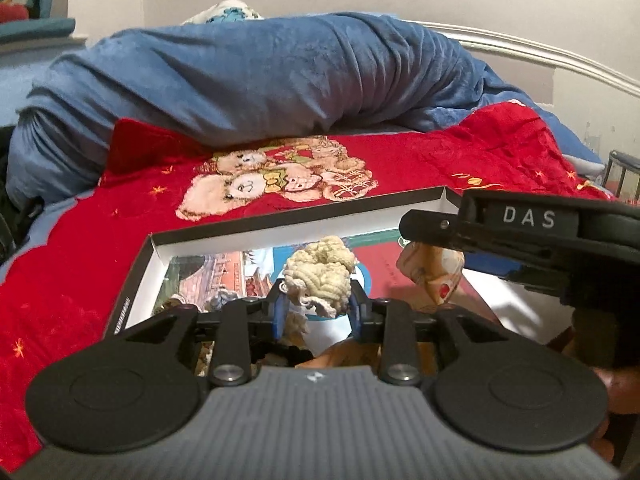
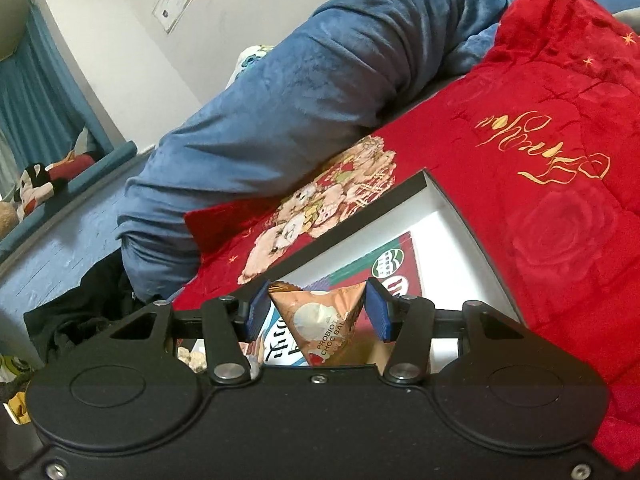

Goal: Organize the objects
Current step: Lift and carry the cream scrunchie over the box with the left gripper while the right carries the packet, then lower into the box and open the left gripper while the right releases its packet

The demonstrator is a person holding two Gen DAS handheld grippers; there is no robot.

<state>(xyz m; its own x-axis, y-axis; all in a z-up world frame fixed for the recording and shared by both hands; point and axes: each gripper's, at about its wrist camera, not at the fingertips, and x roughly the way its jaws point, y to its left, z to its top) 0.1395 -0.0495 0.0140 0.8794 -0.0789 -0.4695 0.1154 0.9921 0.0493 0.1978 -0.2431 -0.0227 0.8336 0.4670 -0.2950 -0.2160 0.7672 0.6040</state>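
Over box (image 1: 152, 240), L tongs (image 1: 318, 300) grip rope knot (image 1: 320, 272); R tongs (image 2: 318, 312) grip choc pouch (image 2: 324, 320), label R-view only.

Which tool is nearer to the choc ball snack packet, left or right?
Right. The right tool has the choc ball snack packet between its fingers, over the open box. The left tool sits beside it, holding a cream knitted bundle.

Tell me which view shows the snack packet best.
The right wrist view: the packet sits large between the right gripper's fingers, its "PROBIOTIC CHOC BALL" print readable. The left wrist view shows only part of it, smaller, under the right gripper, over the box.
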